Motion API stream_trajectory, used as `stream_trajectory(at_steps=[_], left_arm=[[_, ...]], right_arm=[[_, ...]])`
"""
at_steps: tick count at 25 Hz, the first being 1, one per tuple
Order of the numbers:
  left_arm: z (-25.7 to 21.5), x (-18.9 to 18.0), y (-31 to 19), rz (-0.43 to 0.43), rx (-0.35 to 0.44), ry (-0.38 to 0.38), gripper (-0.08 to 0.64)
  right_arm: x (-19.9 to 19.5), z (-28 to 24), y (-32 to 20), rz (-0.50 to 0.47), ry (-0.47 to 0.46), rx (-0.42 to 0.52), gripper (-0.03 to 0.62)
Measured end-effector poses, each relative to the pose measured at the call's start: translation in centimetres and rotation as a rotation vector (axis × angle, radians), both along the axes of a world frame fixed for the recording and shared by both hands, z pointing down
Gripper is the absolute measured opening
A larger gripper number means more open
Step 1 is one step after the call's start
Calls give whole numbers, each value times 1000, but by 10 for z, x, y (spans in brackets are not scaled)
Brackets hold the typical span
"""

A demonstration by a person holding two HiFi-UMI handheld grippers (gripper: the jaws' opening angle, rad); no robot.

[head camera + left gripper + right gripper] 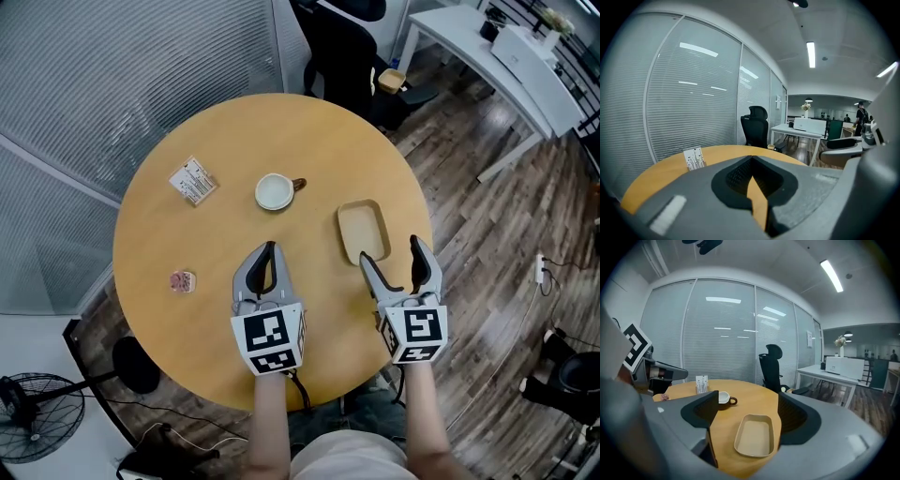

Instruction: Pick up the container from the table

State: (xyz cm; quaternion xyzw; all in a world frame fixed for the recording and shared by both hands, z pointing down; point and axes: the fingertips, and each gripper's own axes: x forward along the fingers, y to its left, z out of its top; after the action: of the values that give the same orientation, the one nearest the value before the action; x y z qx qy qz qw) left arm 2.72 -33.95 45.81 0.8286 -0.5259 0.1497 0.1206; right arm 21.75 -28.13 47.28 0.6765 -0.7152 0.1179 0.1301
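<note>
My right gripper is spread wide, empty, just short of the tan container on the round table. My left gripper is clenched on nothing.

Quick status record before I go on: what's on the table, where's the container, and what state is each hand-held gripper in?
surface: round wooden table
container: beige, empty, lying flat, untouched
right hand-held gripper: jaws apart, just short of the container, nothing gripped
left hand-held gripper: jaws together, empty, over bare table
other items: cup, card stand, small pink item
</note>
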Motion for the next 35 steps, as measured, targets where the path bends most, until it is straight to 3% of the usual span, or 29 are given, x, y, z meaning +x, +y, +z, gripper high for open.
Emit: stream_trajectory(at_steps=[5, 16, 30, 35], left_arm=[[17, -4, -4, -29, -46, -11, 0], [65, -7, -8, -67, -126, -29, 0], [106, -7, -7, -95, -204, -53, 0], [117, -8, -5, -95, -229, -58, 0]], right_arm=[[-9, 27, -10, -59, -19, -73, 387], [-34, 94, -23, -156, -64, -226, 377], [-41, 165, -24, -226, 34, -529, 304], [-44, 177, -25, -242, 91, -578, 263]])
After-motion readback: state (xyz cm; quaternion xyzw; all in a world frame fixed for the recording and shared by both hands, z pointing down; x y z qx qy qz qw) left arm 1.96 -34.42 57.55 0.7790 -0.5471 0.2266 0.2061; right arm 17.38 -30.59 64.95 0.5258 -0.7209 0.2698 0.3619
